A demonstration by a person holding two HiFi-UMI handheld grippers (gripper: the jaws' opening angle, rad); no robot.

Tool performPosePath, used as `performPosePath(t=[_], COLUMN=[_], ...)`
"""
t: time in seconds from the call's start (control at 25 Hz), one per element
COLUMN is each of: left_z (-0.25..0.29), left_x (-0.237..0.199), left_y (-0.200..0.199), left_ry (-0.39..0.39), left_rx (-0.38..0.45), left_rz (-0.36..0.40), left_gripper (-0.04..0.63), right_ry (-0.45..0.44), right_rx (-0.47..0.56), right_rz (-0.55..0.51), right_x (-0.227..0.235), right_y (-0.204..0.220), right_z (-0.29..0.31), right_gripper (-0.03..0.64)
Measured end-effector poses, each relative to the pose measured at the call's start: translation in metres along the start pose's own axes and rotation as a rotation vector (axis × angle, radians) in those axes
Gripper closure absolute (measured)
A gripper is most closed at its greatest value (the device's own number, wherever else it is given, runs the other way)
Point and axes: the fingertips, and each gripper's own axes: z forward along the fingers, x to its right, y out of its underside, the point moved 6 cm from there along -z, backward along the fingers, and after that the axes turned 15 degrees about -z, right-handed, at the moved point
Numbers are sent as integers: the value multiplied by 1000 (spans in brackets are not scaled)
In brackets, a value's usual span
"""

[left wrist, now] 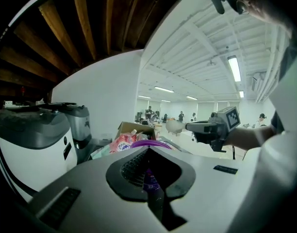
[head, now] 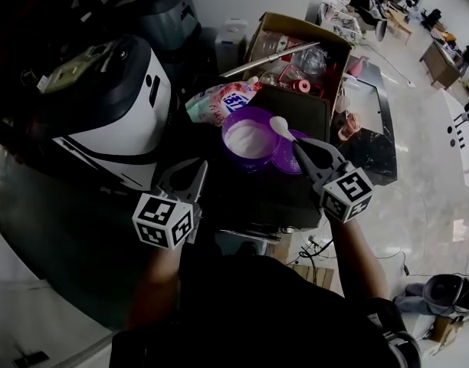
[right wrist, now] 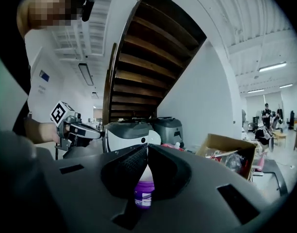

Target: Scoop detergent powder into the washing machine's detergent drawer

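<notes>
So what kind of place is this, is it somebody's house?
Probably not a house. It looks like a big workshop or office hall: long strip lights high overhead, people standing far off across an open floor, and a cardboard box full of clutter.

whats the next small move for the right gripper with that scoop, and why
Probably lower the right gripper so the scoop dips left into the white powder. Its jaws are shut on the scoop's handle, the bowl sits at the right rim of the open purple tub, above the powder, and I can't tell that it is loaded.
</notes>
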Motion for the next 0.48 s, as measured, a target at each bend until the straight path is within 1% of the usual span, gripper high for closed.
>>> performPosePath(t=[0.24, 0.36, 0.48], left_z=[6, 7, 8], left_x=[-6, -12, -21], left_y=[-16, -16, -14], left_ry=[1, 6, 9], left_rx=[28, 25, 20], left_rz=[-4, -13, -25], left_gripper=[588, 588, 588], right_ry=[-65, -88, -110], right_rx=[-56, -106, -169], right_rz=[-102, -161, -242], right_x=[8, 6, 7], right_y=[-9, -5, -1], right_z=[21, 34, 48], right_gripper=[597, 597, 597])
